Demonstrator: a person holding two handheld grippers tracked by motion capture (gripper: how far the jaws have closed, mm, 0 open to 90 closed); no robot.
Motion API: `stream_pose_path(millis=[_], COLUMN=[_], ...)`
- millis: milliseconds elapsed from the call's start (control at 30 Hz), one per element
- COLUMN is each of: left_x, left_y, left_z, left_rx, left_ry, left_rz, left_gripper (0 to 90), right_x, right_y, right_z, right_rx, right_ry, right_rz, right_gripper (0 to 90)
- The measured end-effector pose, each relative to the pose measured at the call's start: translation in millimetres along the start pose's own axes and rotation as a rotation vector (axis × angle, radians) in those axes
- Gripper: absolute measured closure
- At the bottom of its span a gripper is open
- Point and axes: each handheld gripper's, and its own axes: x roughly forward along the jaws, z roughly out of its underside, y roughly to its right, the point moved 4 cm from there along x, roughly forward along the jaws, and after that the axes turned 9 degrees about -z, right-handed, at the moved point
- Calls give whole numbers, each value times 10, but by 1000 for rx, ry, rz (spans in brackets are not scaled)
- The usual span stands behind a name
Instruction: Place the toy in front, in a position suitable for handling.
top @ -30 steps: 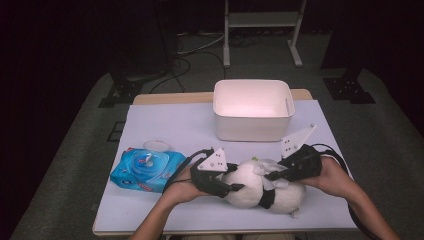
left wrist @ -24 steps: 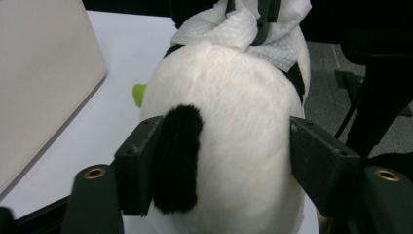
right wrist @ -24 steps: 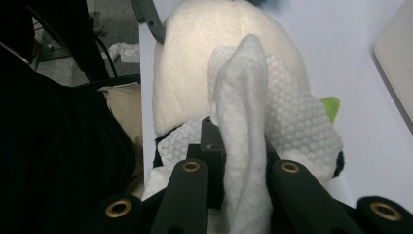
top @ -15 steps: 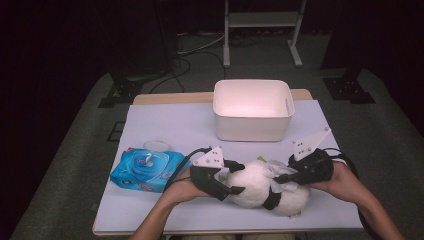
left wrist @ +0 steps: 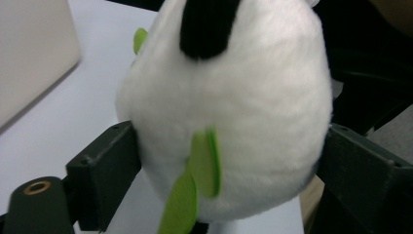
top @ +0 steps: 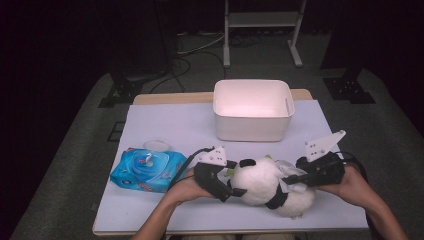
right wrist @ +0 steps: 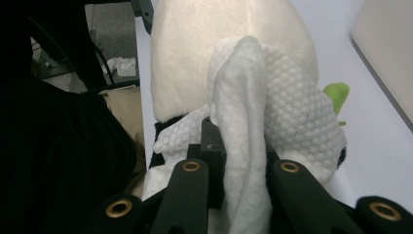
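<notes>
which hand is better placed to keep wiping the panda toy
Right. The right gripper is shut on the white wipe, which lies against the panda toy. The left gripper has just been opening its jaws, which stand on either side of the toy's head, holding no wipe.

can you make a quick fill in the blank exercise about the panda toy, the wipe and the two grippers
1. The right gripper is shut on a white ____.
2. The plush panda lies between the two grippers on the ____.
3. The jaws of the left gripper stand either side of the panda's ____.
4. Behind the panda stands a white ____.

Missing words: wipe; table; head; tub
</notes>
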Motion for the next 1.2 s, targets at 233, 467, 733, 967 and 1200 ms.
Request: stream_pose_path(millis=[233, 467, 733, 967, 1200], left_x=[-85, -235, -534, -590, -538], left_y=[1, -5, -1, -4, 36], left_z=[-111, -223, -508, -575, -675], left_rx=[22, 45, 102, 120, 156], left_ry=[34, 34, 30, 4, -28], left_rz=[-14, -43, -97, -109, -108], left_gripper=[361, 399, 411, 414, 414], right_x=[-16, -19, -38, -65, -148], right_y=[-10, -6, 2, -35, -102], right_z=[0, -77, -309, -544, -816], right_rx=[7, -7, -42, -84, -135], right_ry=[54, 92, 81, 59, 41], right_rz=[-9, -12, -7, -8, -5], right_gripper=[818, 819, 819, 819, 818])
